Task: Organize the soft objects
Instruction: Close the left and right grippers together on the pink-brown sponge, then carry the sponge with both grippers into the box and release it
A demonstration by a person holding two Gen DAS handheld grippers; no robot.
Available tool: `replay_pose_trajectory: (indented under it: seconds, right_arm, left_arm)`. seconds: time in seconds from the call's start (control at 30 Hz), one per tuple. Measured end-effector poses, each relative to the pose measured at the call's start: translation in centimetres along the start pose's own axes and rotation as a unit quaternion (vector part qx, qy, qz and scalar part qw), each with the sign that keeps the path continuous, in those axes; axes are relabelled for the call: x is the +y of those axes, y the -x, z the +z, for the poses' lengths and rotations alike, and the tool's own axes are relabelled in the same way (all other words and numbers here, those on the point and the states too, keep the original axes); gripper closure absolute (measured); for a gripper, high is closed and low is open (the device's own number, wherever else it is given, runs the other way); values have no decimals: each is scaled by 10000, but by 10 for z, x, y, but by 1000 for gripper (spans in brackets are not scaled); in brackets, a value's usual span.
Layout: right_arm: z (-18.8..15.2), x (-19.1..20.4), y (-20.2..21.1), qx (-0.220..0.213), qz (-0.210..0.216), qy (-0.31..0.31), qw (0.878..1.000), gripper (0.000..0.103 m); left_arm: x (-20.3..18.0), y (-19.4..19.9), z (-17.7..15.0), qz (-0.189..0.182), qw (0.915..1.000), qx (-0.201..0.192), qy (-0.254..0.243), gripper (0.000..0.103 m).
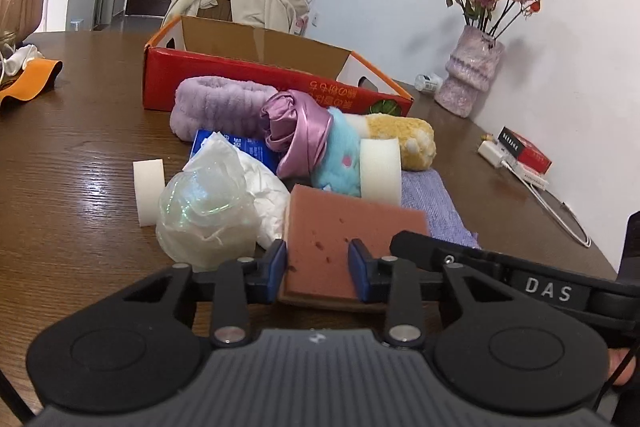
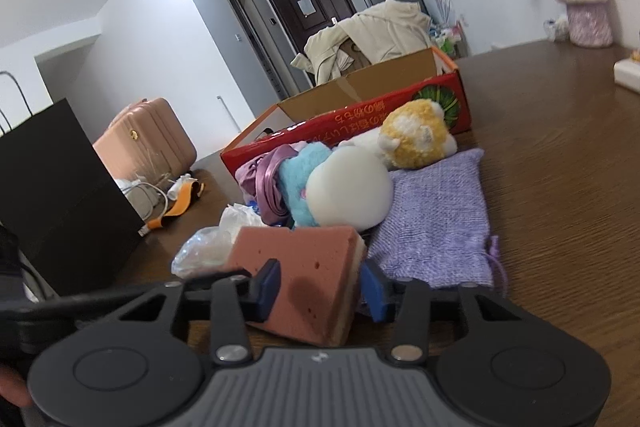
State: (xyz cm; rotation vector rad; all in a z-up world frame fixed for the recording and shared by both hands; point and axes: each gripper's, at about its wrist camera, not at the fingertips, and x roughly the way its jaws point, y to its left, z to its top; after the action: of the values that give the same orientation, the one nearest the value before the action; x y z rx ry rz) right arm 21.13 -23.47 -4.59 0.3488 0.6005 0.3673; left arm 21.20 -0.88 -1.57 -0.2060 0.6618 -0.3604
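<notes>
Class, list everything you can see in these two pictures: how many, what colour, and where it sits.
sponge: one, pink, nearest, between both tools
box: one, red, open, behind the pile
headband: one, purple, before the box
satin cloth: one, mauve, mid-pile
plush toy: one, blue, mid-pile
plush toy: one, yellow and white, by the box
foam blocks: two, white, one left, one against the blue toy
plastic bag: one, clear, left of the sponge
woven cloth: one, lilac, right
vase: one, pink, far right
table: one, brown
left tool: black, pads at the sponge
right tool: black, pads at the sponge
</notes>
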Motion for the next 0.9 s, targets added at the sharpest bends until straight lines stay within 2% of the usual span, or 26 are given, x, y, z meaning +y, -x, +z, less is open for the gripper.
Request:
replay_pose_trajectory:
  seconds: [0.1, 0.2, 0.37, 0.53, 0.63, 0.73, 0.9]
  right_arm:
    - [1, -3, -6, 32, 4, -115, 9999, 64]
    - [4, -3, -4, 38, -7, -163, 9999, 70]
    - [23, 11, 21, -262, 135, 22, 9996, 71]
    - [67, 29, 28, -526, 352, 323, 9975, 71]
    - [102, 32, 16, -553, 494, 320, 9967, 71]
    - [143, 35, -12, -539, 583, 345, 9962, 71]
    - [215, 32, -93, -140, 617, 155, 9979, 71]
  left_arm:
    - [-1, 3, 2, -22, 10000, 24, 4, 71]
    - [-5, 12, 8, -62, 10000, -10, 71, 71]
    - [-20, 46, 35, -178, 9981, -586, -62, 71]
    - [-19, 55, 88, -195, 9943, -1046, -20, 71]
    - [-9, 41, 130, -153, 9935, -1123, 121, 71]
    - [10, 14, 171, -78, 9941, -1032, 334, 71]
    - [59, -63, 235, 163, 9946, -713, 740, 71]
